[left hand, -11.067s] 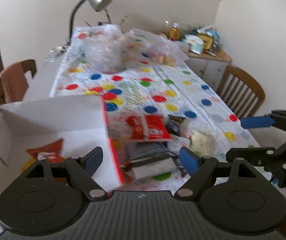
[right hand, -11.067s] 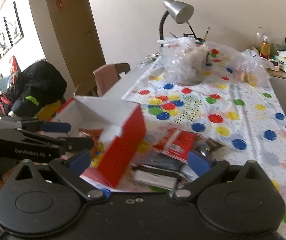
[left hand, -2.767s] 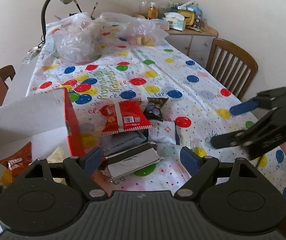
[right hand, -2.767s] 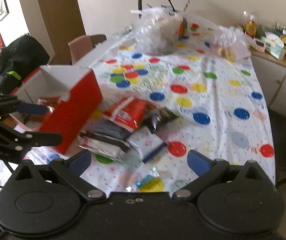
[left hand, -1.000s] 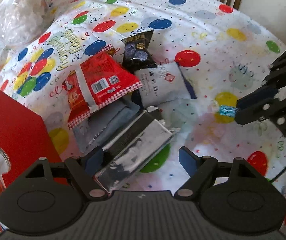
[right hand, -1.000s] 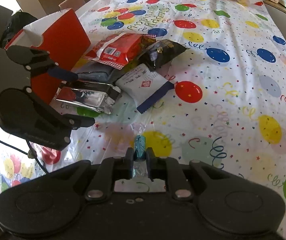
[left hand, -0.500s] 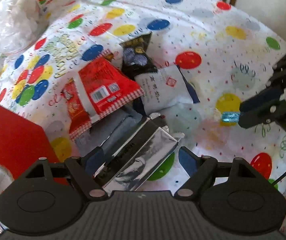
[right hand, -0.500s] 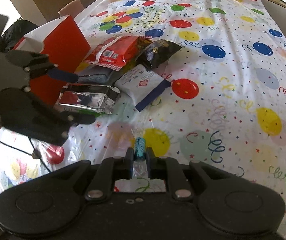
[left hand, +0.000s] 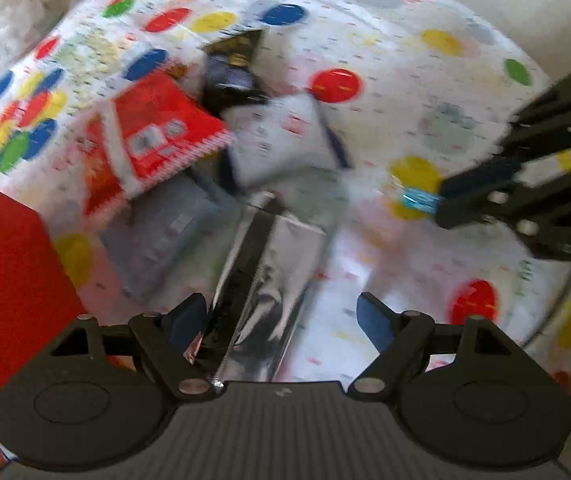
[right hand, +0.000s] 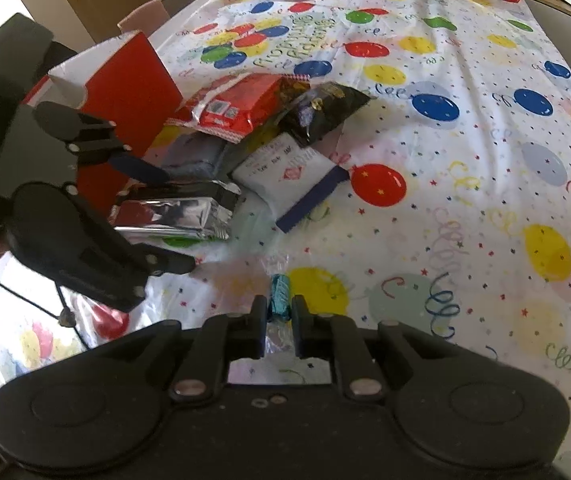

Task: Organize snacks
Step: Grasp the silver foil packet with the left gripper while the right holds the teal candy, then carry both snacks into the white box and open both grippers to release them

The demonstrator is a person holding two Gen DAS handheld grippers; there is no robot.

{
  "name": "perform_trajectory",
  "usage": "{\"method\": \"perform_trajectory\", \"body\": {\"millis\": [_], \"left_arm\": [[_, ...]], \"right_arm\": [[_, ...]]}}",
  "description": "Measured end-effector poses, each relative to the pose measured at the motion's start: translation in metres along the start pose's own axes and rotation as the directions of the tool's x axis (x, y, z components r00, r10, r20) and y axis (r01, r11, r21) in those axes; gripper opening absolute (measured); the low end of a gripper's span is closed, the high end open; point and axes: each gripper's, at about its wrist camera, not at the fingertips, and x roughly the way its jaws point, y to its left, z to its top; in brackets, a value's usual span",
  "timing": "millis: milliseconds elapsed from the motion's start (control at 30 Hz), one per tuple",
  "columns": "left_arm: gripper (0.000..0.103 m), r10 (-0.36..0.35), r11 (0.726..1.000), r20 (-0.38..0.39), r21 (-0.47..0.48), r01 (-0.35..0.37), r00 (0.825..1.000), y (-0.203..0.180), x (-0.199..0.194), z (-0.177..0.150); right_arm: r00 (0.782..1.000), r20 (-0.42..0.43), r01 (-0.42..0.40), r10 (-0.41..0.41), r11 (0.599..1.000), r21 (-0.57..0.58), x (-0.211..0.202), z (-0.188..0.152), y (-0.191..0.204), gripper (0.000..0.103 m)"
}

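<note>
My right gripper is clamped tight on a small candy in a shiny teal foil wrapper. The candy pokes out ahead of the 2 fingertips, over the white plastic tablecloth printed with coloured balloons. From the left wrist camera I see the same right gripper coming in from the right, with the teal candy at its tip.

My left gripper has its jaws spread wide and holds nothing. A long silver foil snack packet with a dark seam lies between them, nearer the left blue pad; I cannot tell whether that pad touches it. From the right wrist camera the left gripper straddles the end of this silver packet.

Just ahead of the left jaws, beyond the silver packet, are 4 more snacks in a loose heap: a grey flat pouch, a red crinkle-edged bag with a white label, a white pillow pack with a dark blue edge and a small black bag with gold print. To the left of the left jaws stands the red cardboard box with white inside.
</note>
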Motion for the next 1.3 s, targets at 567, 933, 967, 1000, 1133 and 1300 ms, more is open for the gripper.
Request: {"method": "perform_trajectory", "body": {"millis": [567,933,967,1000,1133,1300], "left_arm": [[0.043,0.060,0.983,0.072,-0.179,-0.046,0.996,-0.007,-0.004,-0.008],[0.042,0.081,0.930,0.133,-0.366,-0.027,0.988,0.011,-0.029,-0.028],[0.042,0.078,0.928,0.147,-0.372,-0.018,0.986,0.012,-0.035,-0.030],[0.042,0.074,0.926,0.163,-0.377,-0.008,0.984,0.012,-0.041,-0.032],[0.042,0.079,0.920,0.216,-0.393,0.013,0.973,0.011,-0.067,-0.041],[0.042,0.096,0.909,0.264,-0.416,0.023,0.960,0.017,-0.099,-0.054]], "right_arm": [[0.994,-0.008,0.111,-0.113,0.987,-0.115,0.008,-0.006,0.023,0.017],[0.993,0.024,0.113,-0.113,0.994,0.010,-0.006,-0.006,0.020,0.011],[0.994,0.034,0.107,-0.108,0.994,0.025,-0.011,-0.006,0.021,0.011],[0.994,0.044,0.098,-0.100,0.994,0.041,-0.017,-0.005,0.022,0.011],[0.993,0.084,0.075,-0.081,0.995,0.073,-0.036,-0.002,0.031,0.011],[0.988,0.133,0.066,-0.077,0.994,0.082,-0.060,0.003,0.048,0.011]]}}
